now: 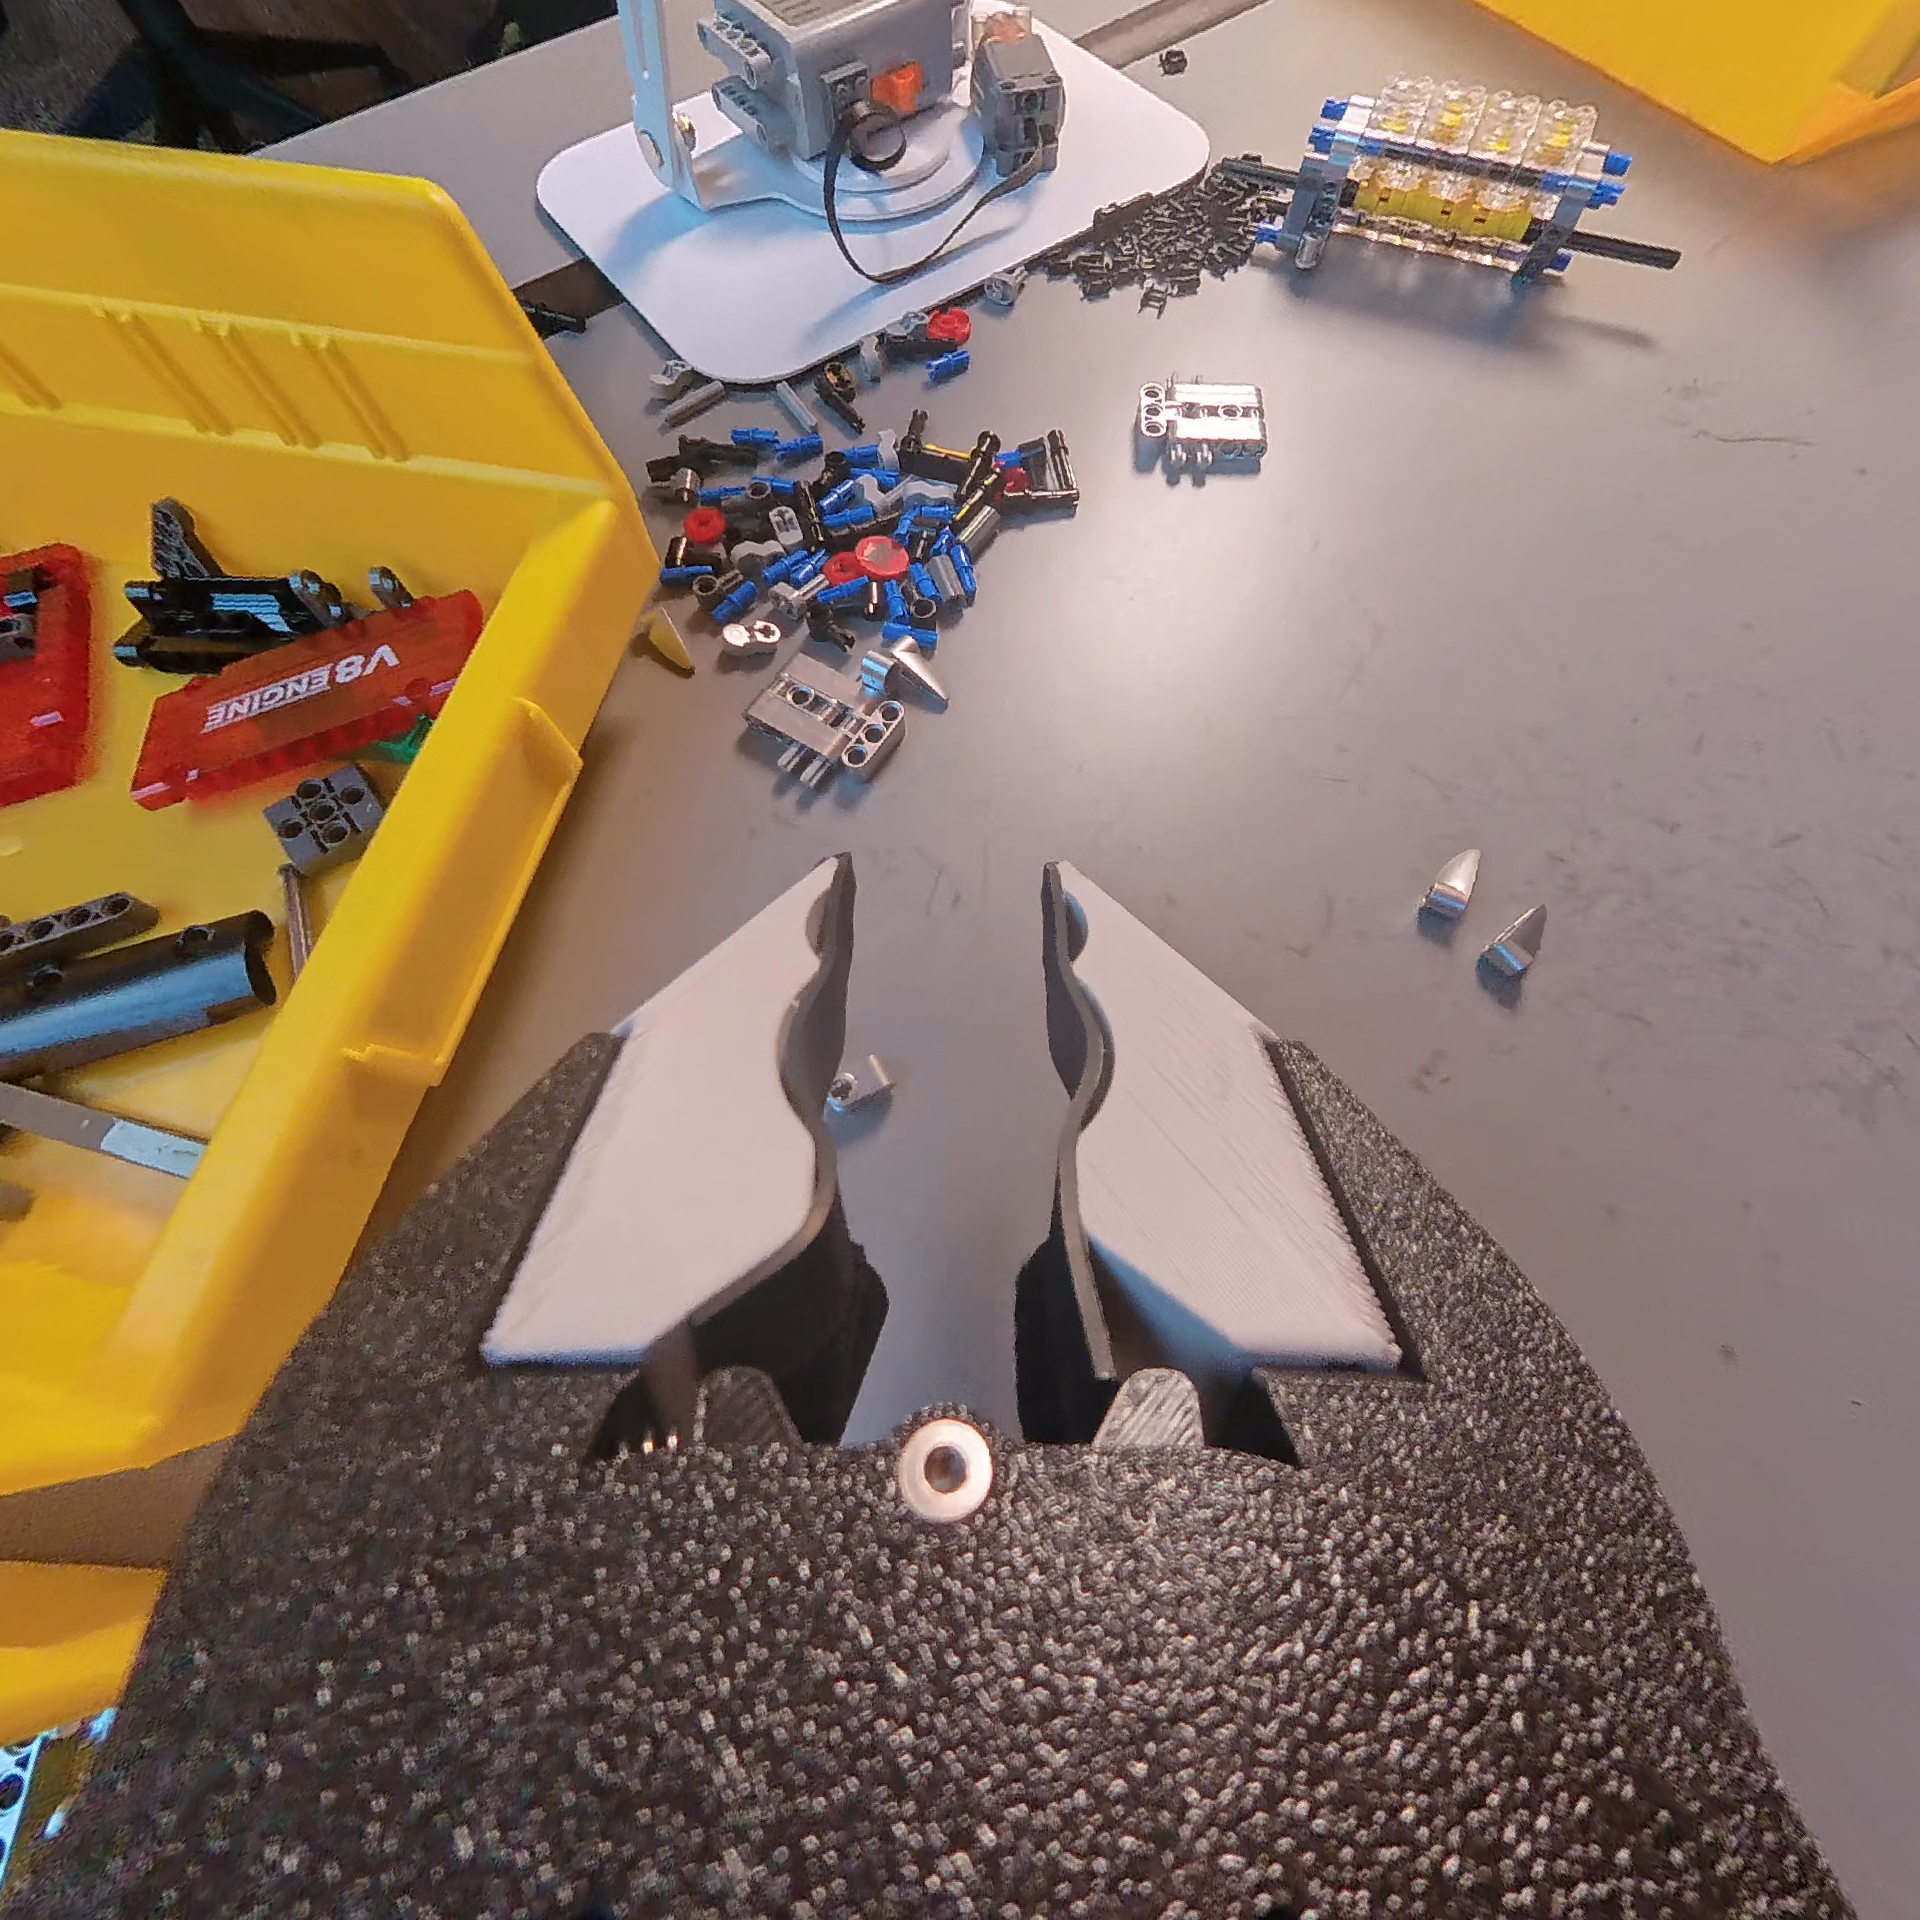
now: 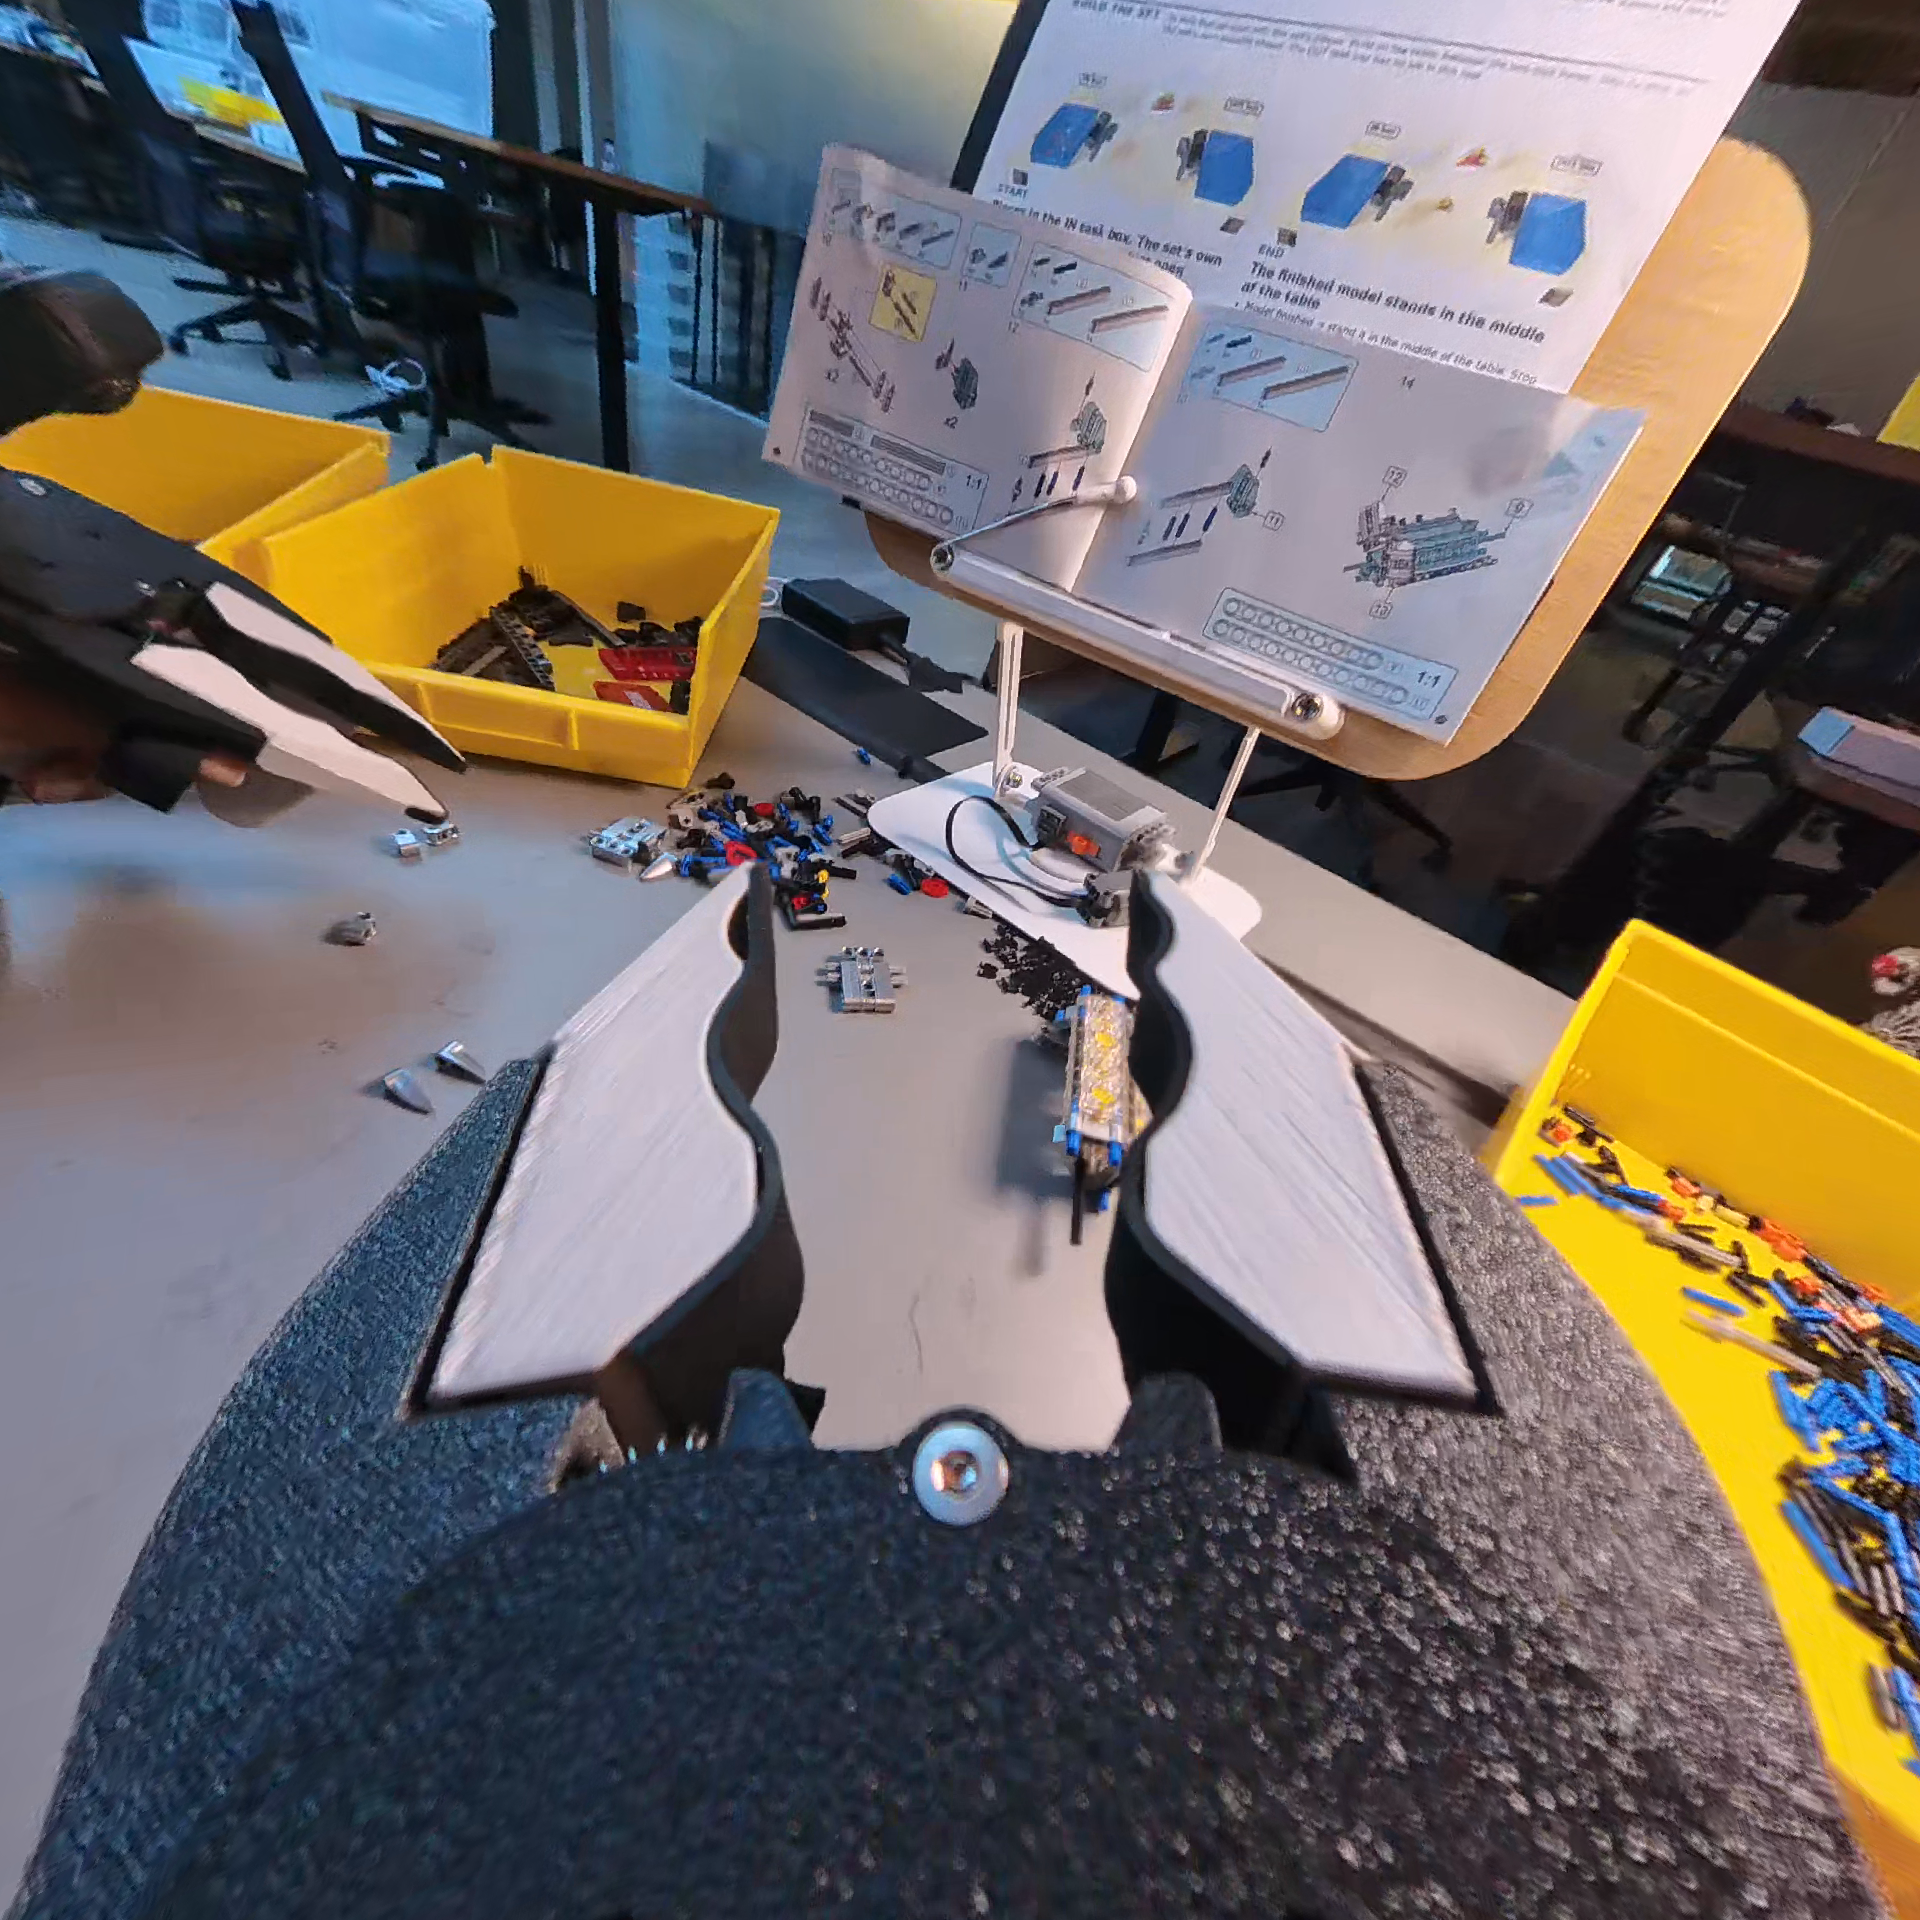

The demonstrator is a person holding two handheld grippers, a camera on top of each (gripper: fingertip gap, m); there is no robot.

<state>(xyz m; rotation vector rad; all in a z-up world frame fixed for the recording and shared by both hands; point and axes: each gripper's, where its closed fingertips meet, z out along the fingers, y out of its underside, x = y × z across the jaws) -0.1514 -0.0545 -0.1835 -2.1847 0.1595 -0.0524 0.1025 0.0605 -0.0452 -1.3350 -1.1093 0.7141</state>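
My left gripper (image 1: 948,871) is open and empty, low over the grey table. A small grey connector piece (image 1: 860,1087) lies on the table between its fingers. It also shows in the right wrist view (image 2: 434,831), just under the left gripper's tips (image 2: 436,790). My right gripper (image 2: 945,883) is open and empty, held above the table. A part-built engine block of clear, yellow and blue bricks (image 2: 1096,1081) lies just inside its right finger; the same block shows in the left wrist view (image 1: 1455,177). A pile of small blue, black and red pins (image 1: 862,530) lies ahead.
A yellow bin of larger parts (image 1: 312,520) stands left. Another yellow bin of pins (image 2: 1704,1195) is right. A white stand base (image 1: 883,208) bears a grey battery box (image 2: 1091,816) and holds instruction sheets (image 2: 1195,416). Silver cone pieces (image 1: 1486,914) and grey connector assemblies (image 1: 1205,421) lie loose.
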